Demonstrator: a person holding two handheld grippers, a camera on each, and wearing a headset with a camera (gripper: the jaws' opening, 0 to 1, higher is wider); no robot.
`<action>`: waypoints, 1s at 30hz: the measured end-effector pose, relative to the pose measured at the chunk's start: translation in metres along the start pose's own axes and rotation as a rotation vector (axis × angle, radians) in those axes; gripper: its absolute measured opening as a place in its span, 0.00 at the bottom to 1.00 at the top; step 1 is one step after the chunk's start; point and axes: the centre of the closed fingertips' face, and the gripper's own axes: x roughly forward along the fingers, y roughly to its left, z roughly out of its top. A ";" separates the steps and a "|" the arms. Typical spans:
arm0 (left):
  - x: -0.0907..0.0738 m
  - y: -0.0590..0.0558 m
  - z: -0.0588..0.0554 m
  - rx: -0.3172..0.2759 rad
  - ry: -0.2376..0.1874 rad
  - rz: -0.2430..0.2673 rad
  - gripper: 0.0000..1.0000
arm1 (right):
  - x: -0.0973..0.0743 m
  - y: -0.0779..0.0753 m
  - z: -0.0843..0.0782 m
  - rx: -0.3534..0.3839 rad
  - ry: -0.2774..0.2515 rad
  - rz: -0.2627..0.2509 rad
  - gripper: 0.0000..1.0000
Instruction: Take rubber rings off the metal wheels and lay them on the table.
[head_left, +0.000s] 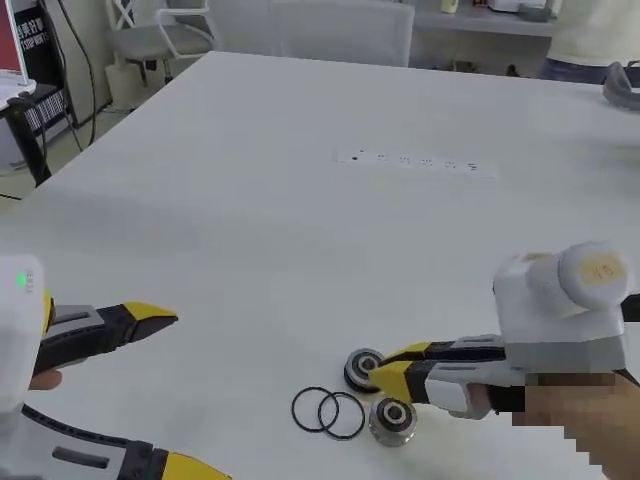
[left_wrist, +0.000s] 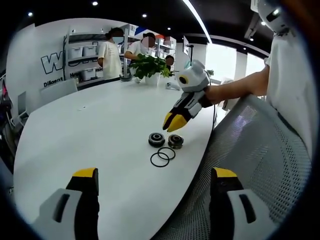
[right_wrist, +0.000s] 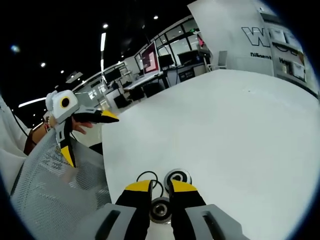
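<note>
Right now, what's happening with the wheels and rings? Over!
Left gripper wide open, away from the work. Right gripper jaws a slit apart, empty, tips over two metal wheels. Two rubber rings flat on table, overlapping. Nothing blocking.

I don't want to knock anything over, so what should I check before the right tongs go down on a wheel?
1. Right tongs above the wheels, narrow gap between the tips, nothing held: ok.
2. Left tongs wide open, empty, off to the side of the wheels: ok.
3. Two rings lying flat on the table, overlapping, beside the wheels: ok.
4. Both wheels lying flat, close together: ok.
5. A ring left on either wheel: cannot tell.
</note>
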 end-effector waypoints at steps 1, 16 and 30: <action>0.000 0.000 0.000 -0.002 0.000 0.000 0.91 | -0.002 0.001 0.003 0.003 -0.014 0.006 0.11; 0.001 -0.001 -0.001 -0.013 0.001 -0.010 0.91 | -0.013 -0.005 0.015 0.032 -0.089 0.000 0.16; 0.001 -0.002 -0.001 -0.015 -0.002 -0.016 0.91 | -0.022 -0.016 0.024 0.043 -0.145 -0.030 0.20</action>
